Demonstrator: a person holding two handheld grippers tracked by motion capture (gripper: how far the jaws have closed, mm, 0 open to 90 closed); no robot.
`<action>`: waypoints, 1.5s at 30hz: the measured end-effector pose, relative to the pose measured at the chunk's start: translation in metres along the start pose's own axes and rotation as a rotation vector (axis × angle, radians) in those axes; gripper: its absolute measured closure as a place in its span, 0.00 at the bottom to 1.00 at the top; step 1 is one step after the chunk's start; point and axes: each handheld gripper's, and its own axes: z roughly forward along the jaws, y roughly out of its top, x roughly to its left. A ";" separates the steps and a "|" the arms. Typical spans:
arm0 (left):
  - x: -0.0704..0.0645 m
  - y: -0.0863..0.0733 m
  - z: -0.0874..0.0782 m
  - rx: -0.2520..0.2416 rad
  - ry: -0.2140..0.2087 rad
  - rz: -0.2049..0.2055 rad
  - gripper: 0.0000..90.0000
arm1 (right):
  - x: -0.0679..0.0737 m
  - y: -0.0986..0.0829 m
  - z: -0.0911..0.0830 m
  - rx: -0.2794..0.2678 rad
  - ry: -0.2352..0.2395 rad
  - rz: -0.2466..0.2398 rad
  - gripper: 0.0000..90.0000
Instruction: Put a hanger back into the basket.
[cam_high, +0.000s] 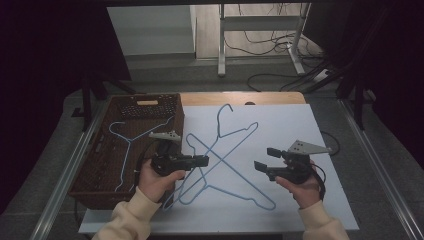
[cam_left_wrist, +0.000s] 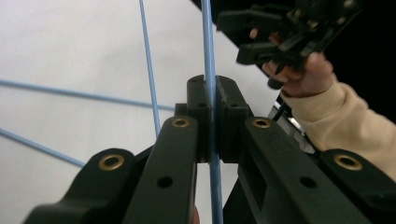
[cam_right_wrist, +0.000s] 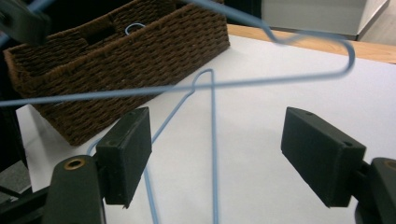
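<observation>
Hanger (cam_high: 222, 135) clamped in left gripper (cam_high: 202, 160) jaws, lifted over mat (cam_high: 320, 200), hook pointing far edge, long axis diagonal. Right gripper (cam_high: 264, 158) wide open, empty, clear mat around. Basket (cam_high: 95, 180) left.

A brown wicker basket (cam_high: 98, 167) sits at the left of the white surface (cam_high: 300, 125) — one blue hanger (cam_high: 125, 142) inside.

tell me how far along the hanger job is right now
Done: one blue wire hanger already lies in the wicker basket. In hand: the left gripper is shut on the wire of a second hanger, while the right gripper hovers open beside it, holding nothing. Left: that hanger and a third hanger crossing it on the white mat likely go into the basket next.
</observation>
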 end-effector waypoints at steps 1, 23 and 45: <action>0.000 0.001 -0.003 -0.006 -0.003 0.001 0.96 | -0.001 0.000 -0.001 0.000 -0.003 0.004 0.27; 0.022 0.006 -0.071 -0.155 0.001 -0.016 0.96 | -0.008 -0.008 0.005 0.077 -0.030 0.003 0.27; 0.057 -0.006 -0.122 -0.235 0.058 -0.058 0.96 | -0.008 -0.012 0.011 0.121 -0.047 -0.010 0.27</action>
